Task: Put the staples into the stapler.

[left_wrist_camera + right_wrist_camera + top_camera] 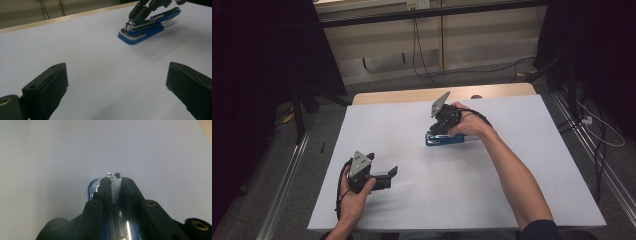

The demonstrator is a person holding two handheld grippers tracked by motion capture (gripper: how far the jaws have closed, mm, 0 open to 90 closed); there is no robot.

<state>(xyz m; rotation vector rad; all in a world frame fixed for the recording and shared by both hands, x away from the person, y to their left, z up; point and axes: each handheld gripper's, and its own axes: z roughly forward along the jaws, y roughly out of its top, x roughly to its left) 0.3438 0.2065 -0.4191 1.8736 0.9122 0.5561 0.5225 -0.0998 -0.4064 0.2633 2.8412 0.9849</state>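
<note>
- Nearest the person, the left tool (382,176) is held low over the white paper-covered worktop (412,200). Its two black jaws are spread wide apart and nothing is held between them.
- From the left gripper view, the left tool (117,85) is seen to be pointed toward the stapler, with bare white worktop (75,50) in between. It is kept well apart from the stapler.
- Farther out, near the middle of the worktop, the blue plastic stapler with a shiny metal top (444,138) is found lying flat.
- The right tool (443,125) is brought down on the stapler from above. Its jaws are pressed together on the stapler's upper metal part.
- In the right gripper view, the right tool (116,185) is seen clamped on a thin row of silver staples (115,190) in the stapler's (93,187) open track.
- In the left gripper view, the stapler (147,28) is seen with its metal top lifted a little from the blue base.
- It is judged that the grab on the stapler is done. Whatever is to be done with the staples or the top is judged still left, and the left tool has not been used yet.
- At the far edge, a strip of bare pale wood (412,95) is seen past the white sheet.
</note>
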